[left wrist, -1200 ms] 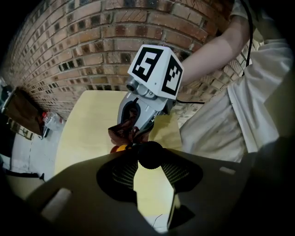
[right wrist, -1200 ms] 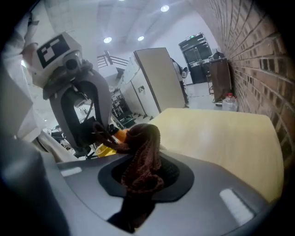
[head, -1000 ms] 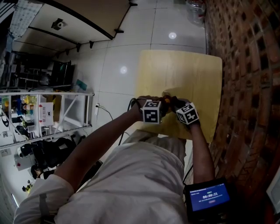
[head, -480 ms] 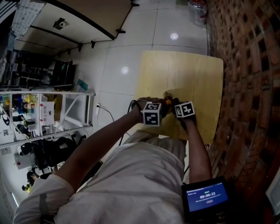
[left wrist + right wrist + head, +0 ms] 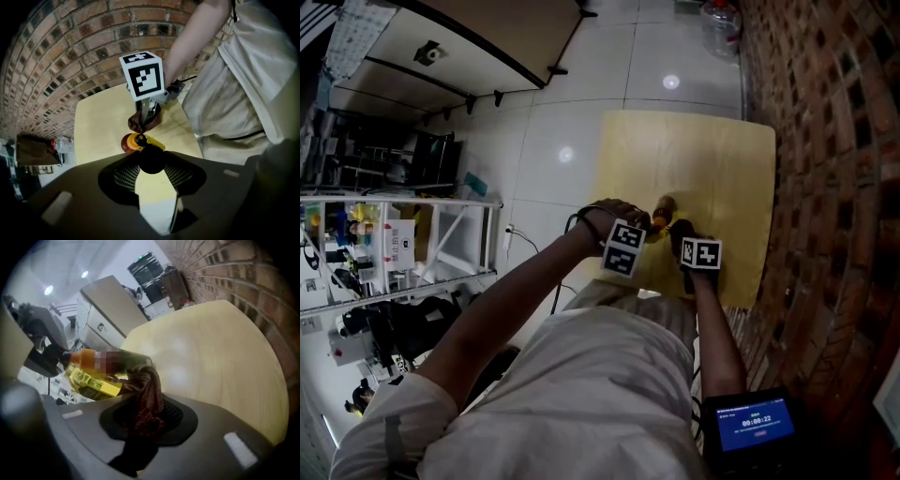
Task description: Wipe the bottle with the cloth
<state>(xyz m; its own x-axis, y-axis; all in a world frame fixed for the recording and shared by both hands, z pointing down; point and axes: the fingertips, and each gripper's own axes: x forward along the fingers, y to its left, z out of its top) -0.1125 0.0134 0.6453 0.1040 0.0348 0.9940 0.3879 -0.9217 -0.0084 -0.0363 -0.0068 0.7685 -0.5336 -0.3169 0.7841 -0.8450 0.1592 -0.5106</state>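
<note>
One yellow-labelled amber bottle [image 5: 89, 379] sits over the pale wooden counter [image 5: 211, 348] — its dark cap pinched by the left gripper [image 5: 152, 168]. The right gripper [image 5: 145, 420] clamps one dark-red cloth [image 5: 149, 392] against its side.

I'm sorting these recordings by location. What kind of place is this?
Probably an indoor lab or workshop: a shelf rack crowded with equipment, a glossy tiled floor, and a small wooden table set against a brick wall.
</note>
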